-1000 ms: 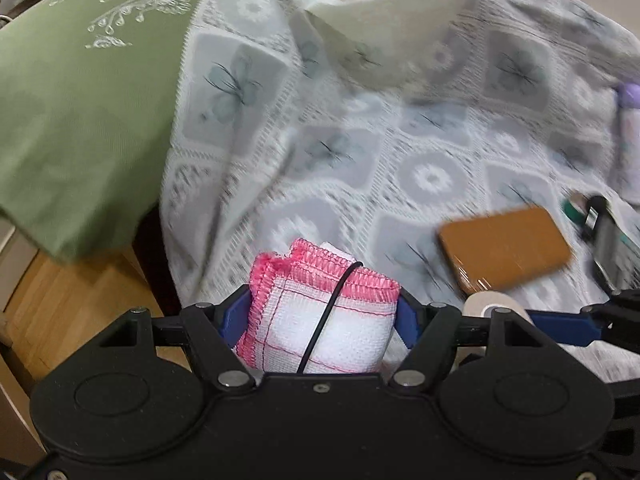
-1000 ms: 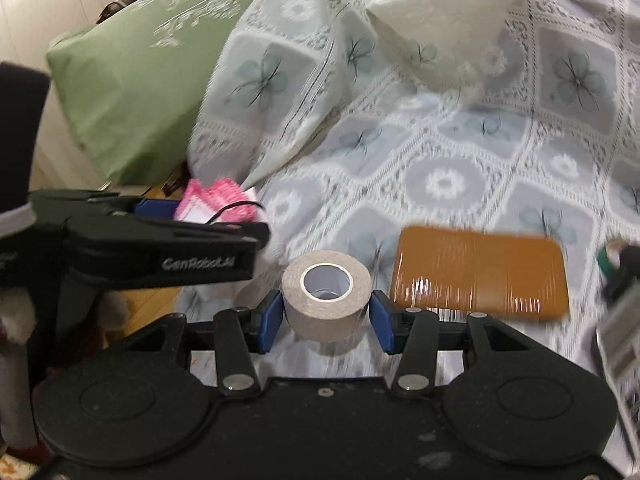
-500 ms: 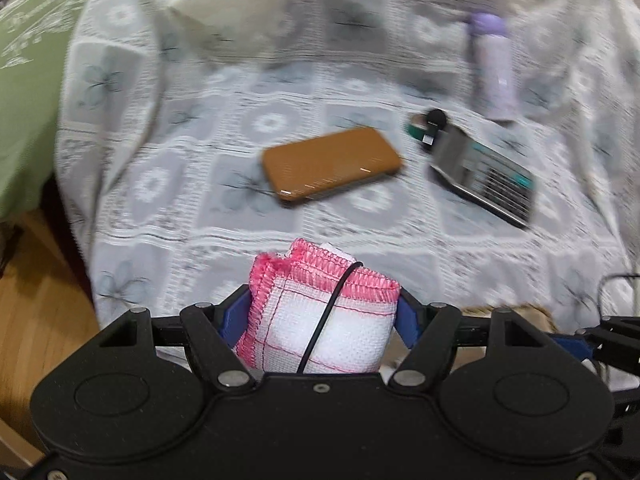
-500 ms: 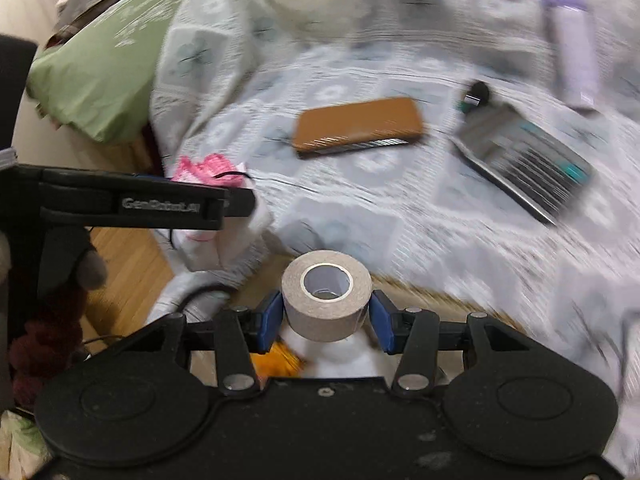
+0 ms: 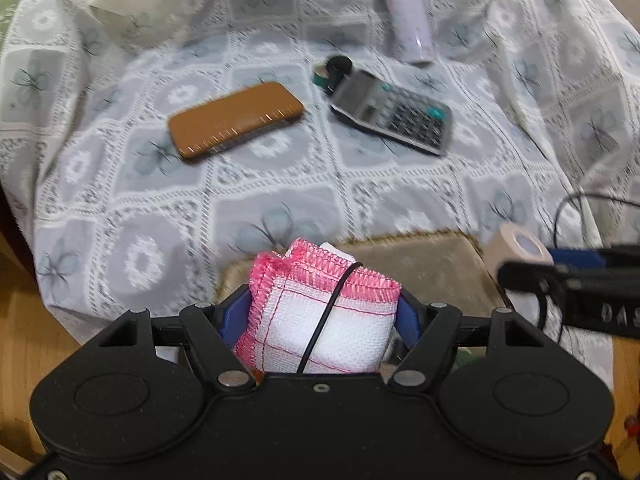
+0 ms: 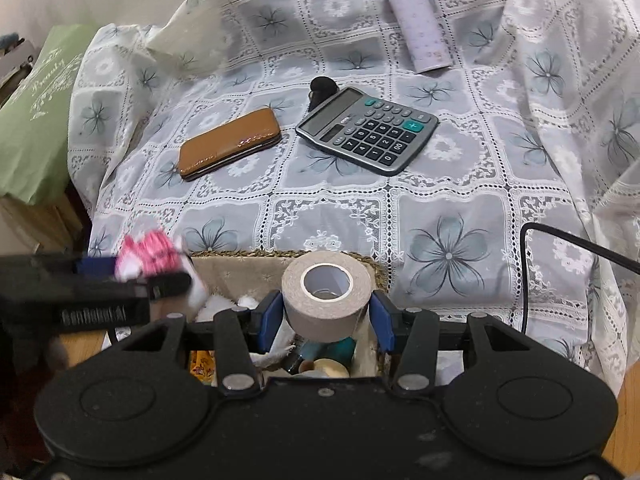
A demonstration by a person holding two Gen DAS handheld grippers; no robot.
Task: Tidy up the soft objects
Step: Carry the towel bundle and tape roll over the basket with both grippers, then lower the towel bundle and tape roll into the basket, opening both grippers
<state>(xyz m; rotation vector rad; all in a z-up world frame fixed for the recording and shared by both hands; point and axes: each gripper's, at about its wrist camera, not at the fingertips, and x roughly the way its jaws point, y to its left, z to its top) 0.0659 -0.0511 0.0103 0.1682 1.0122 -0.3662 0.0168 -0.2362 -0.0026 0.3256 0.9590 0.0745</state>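
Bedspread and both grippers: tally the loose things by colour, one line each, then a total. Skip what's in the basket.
Brown: 1, the case
Grey: 1, the calculator
Purple: 1, the bottle
Black: 1, the small round thing behind the calculator
Pink and white: 1, the cloth
Beige: 1, the tape roll
Total: 6

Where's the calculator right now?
The calculator lies on the lace cloth mid-picture in the right wrist view, right of the brown case and in front of the purple bottle.
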